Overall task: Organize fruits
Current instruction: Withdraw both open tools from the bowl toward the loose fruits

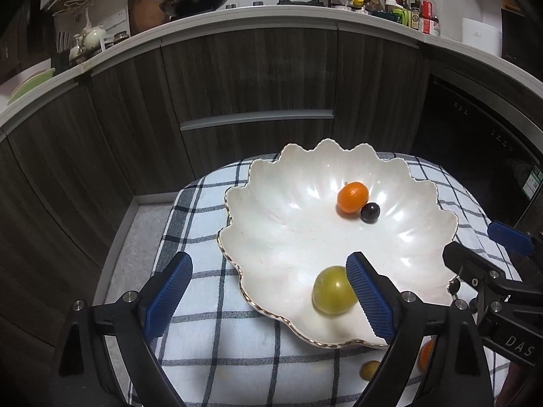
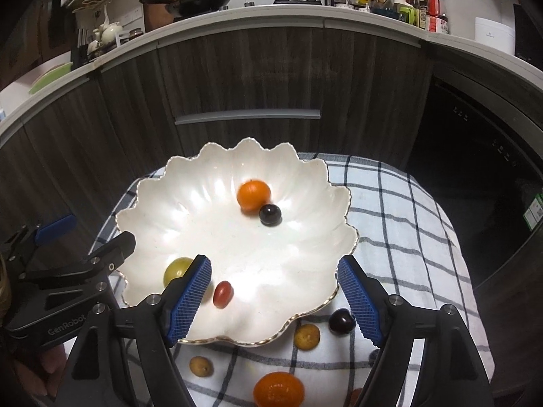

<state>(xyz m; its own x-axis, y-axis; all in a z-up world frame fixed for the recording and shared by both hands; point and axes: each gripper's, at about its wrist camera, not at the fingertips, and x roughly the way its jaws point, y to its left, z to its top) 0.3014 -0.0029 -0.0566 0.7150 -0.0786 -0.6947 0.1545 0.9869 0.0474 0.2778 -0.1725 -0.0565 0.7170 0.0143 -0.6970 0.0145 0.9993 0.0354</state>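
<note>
A white scalloped bowl [image 1: 288, 237] [image 2: 217, 230] sits on a checked cloth. In it lie an orange fruit [image 1: 352, 196] [image 2: 253, 194], a dark grape [image 1: 370, 212] [image 2: 270, 214], a green fruit [image 1: 334, 290] [image 2: 174, 269] and a small red fruit [image 2: 223, 293]. My left gripper [image 1: 269, 291] is open and empty over the bowl's near left rim, its right finger beside the green fruit. My right gripper [image 2: 275, 296] is open and empty over the bowl's near rim. On the cloth lie a dark plum [image 2: 341, 321], two small brown fruits [image 2: 306, 336] [image 2: 201, 366] and an orange [image 2: 279, 391].
The checked cloth [image 2: 400, 237] covers a small round table. Dark wood cabinets [image 1: 251, 78] stand behind it, with a countertop holding a wok [image 1: 200, 0] and bottles [image 1: 424, 13]. A dark appliance [image 2: 482, 169] stands at the right.
</note>
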